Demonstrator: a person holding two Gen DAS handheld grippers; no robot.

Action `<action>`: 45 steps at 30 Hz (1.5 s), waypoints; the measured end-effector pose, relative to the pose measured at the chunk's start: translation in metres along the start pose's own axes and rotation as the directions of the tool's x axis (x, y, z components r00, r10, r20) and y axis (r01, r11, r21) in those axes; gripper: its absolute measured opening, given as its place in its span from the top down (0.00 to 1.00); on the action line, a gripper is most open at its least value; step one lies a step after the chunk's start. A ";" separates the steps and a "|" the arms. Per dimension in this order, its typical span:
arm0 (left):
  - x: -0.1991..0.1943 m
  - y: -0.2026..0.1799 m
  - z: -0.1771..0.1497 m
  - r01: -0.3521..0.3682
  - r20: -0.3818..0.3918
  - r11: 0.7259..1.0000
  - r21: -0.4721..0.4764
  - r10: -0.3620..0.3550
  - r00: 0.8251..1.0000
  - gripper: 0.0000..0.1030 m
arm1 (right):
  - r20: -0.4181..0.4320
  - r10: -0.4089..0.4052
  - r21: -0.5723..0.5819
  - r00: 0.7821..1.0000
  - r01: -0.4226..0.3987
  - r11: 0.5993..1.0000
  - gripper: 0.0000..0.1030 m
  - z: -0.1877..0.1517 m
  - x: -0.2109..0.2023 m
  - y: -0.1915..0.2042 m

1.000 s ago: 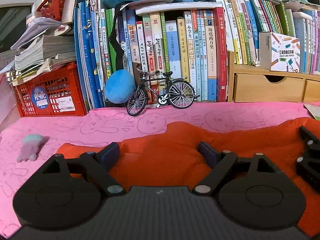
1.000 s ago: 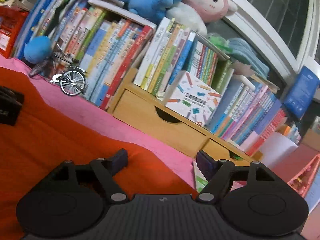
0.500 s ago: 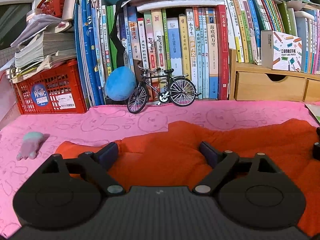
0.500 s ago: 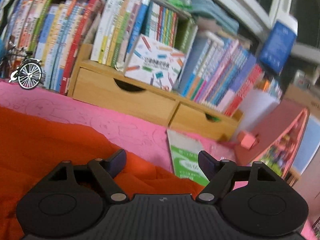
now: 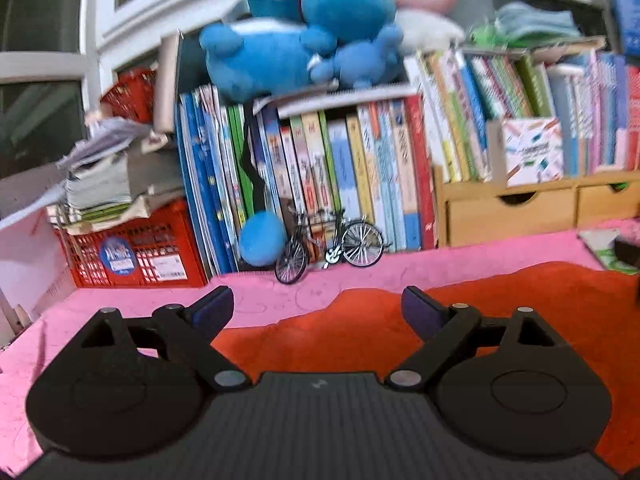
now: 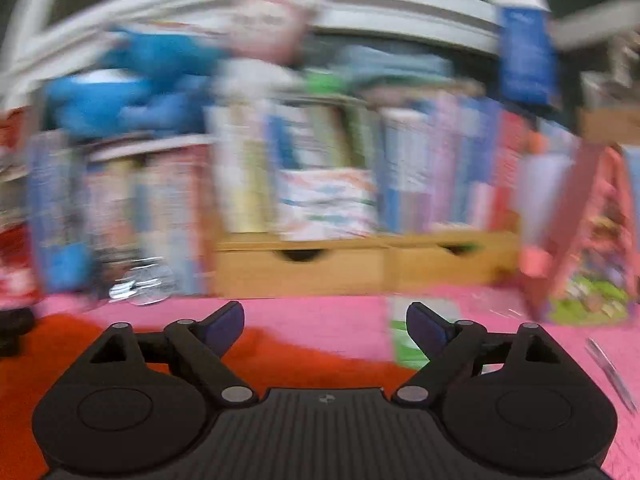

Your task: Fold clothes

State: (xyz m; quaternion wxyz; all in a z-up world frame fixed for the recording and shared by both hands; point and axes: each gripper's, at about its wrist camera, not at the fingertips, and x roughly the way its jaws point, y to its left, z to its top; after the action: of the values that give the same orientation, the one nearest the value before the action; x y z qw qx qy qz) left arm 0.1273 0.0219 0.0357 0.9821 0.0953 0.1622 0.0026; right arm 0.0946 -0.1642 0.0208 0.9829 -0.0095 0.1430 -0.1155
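Note:
An orange-red garment (image 5: 500, 304) lies spread on the pink bunny-print cloth (image 5: 256, 292). My left gripper (image 5: 318, 306) hovers open above the garment's far left edge, nothing between its fingers. In the right wrist view, which is heavily motion-blurred, the same garment (image 6: 288, 356) shows at lower left. My right gripper (image 6: 325, 322) is open above the garment's right end and holds nothing. A dark part of the left gripper (image 6: 14, 330) shows at the left edge of that view.
Rows of books (image 5: 360, 184), plush toys (image 5: 304, 36), a model bicycle (image 5: 332, 246), a red crate (image 5: 132, 248) and wooden drawers (image 5: 508, 212) line the back. A green booklet (image 6: 408, 336) and a slim metal tool (image 6: 612, 372) lie on the cloth at right.
Both grippers have risen and tilted upward, so more of the shelf and toys shows. The right view swung from pointing right back to facing the shelf. Both stayed open.

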 end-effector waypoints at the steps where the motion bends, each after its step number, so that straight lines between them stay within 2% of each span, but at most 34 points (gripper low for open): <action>1: -0.001 -0.003 -0.004 -0.004 -0.006 1.000 0.022 0.005 1.000 0.10 | -0.010 0.023 -0.028 1.000 -0.024 0.999 0.14 -0.003 -0.004 0.006; 5: 0.006 -0.015 -0.025 -0.039 -0.028 0.983 0.177 0.044 0.999 0.10 | -0.055 0.114 -0.137 0.992 -0.120 0.983 0.13 -0.014 -0.018 0.029; 6: 0.009 -0.017 -0.031 -0.050 -0.027 0.974 0.222 0.058 0.998 0.07 | -0.067 0.135 -0.163 0.989 -0.145 0.976 0.13 -0.017 -0.022 0.035; 8: 0.012 -0.014 -0.035 -0.054 -0.031 0.973 0.222 0.063 0.998 0.01 | -0.093 0.123 -0.159 0.988 -0.137 0.978 0.09 -0.020 -0.019 0.034; 10: 0.015 -0.010 -0.038 -0.057 -0.037 0.975 0.216 0.067 0.997 0.00 | -0.122 0.119 -0.114 0.985 -0.133 0.985 0.04 -0.019 -0.013 0.027; 19: 0.031 -0.004 -0.044 -0.006 -0.143 0.987 0.159 0.029 0.989 0.00 | -0.222 0.136 0.013 0.966 -0.137 0.991 0.00 -0.024 0.005 0.004; 24: 0.043 0.014 -0.043 0.063 -0.211 0.997 0.041 -0.053 0.976 0.00 | -0.272 0.188 0.108 0.944 -0.165 0.980 0.00 -0.024 0.016 -0.010; 27: 0.035 0.037 -0.044 0.129 -0.165 0.986 -0.101 -0.145 0.976 0.03 | -0.241 0.234 0.191 0.942 -0.190 0.963 0.00 -0.025 0.012 -0.023; 29: 0.020 0.061 -0.046 0.179 -0.117 0.950 -0.255 -0.214 0.970 0.03 | -0.187 0.272 0.270 0.944 -0.217 0.938 0.02 -0.025 0.005 -0.037; 31: 0.004 0.080 -0.047 0.212 -0.079 0.901 -0.379 -0.259 0.963 0.05 | -0.123 0.313 0.372 0.942 -0.249 0.894 0.02 -0.026 -0.005 -0.054; 32: -0.004 0.085 -0.047 0.222 -0.067 0.888 -0.403 -0.271 0.960 0.07 | -0.089 0.331 0.422 0.939 -0.266 0.867 0.02 -0.027 -0.010 -0.062; 34: -0.020 0.085 -0.048 0.267 -0.034 0.867 -0.420 -0.309 0.951 0.08 | 0.014 0.378 0.522 0.925 -0.330 0.787 0.02 -0.028 -0.025 -0.079; 35: -0.028 0.084 -0.048 0.290 -0.017 0.856 -0.427 -0.328 0.945 0.10 | 0.072 0.412 0.558 0.908 -0.379 0.738 0.02 -0.028 -0.033 -0.084; 37: -0.040 0.075 -0.047 0.348 0.012 0.835 -0.426 -0.379 0.925 0.12 | 0.145 0.493 0.574 0.858 -0.479 0.664 0.09 -0.029 -0.046 -0.085; 38: -0.044 0.069 -0.047 0.372 0.022 0.828 -0.419 -0.400 0.916 0.12 | 0.145 0.526 0.568 0.838 -0.506 0.649 0.12 -0.030 -0.049 -0.080; 40: -0.050 0.057 -0.045 0.415 0.040 0.818 -0.398 -0.436 0.899 0.13 | 0.122 0.586 0.551 0.801 -0.546 0.631 0.23 -0.030 -0.050 -0.069; 42: -0.047 0.044 -0.045 0.437 0.025 0.823 -0.364 -0.460 0.888 0.15 | 0.090 0.598 0.562 0.797 -0.536 0.630 0.26 -0.033 -0.046 -0.066; 45: -0.032 0.031 -0.050 0.397 -0.077 0.848 -0.351 -0.449 0.890 0.17 | 0.039 0.605 0.584 0.796 -0.509 0.632 0.28 -0.037 -0.037 -0.063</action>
State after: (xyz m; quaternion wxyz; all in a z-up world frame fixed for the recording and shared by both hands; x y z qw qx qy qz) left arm 0.0818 0.0608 0.0059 0.9445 -0.1069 0.2530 -0.1800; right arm 0.0350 -0.2167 -0.0011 0.9115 0.3370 0.1762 0.1570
